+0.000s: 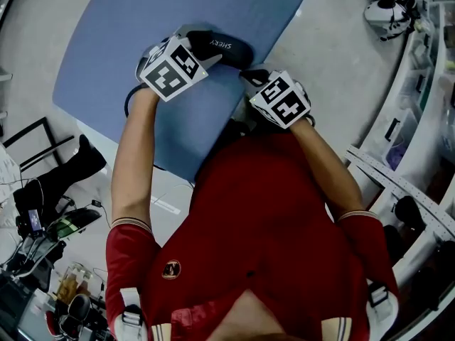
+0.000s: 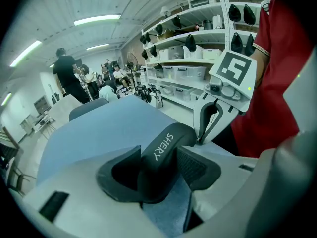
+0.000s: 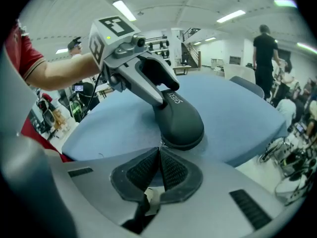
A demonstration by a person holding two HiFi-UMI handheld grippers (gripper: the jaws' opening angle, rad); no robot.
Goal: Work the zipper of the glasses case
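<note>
Two grippers on one case, zipper end in play

Both tools were committed. The right gripper point(image 3: 159, 151) had its ribbed pads pressed flat together, with the tips at lower centre of its own view, right against the near rim of the glasses case point(image 3: 181, 120). A small bright speck of the zipper point(image 3: 161, 144) showed just where the tips met the rim. Whether a pull tab was actually pinched between the pads could not be made out. The left gripper point(image 2: 158, 168) was clamped across the case's body, one pad on each long side, with the printed top facing up through the middle of its view.

The black case lay on the blue table point(image 1: 106, 55), in the upper middle of the head view, close to the table's edge and the person's red shirt point(image 1: 270, 219). Shelving point(image 2: 188, 58) filled the upper right of the left gripper view, and people stood in the background at upper left.

The step in hand looked like the start of a zipper run at the case's rounded end. To do it well, the left clamp should be firm so the case cannot swivel. The right gripper should draw along the seam, low and in line with the teeth, following the curve rather than tugging outward. Lifting would likely tip the case or slip the pads off.
</note>
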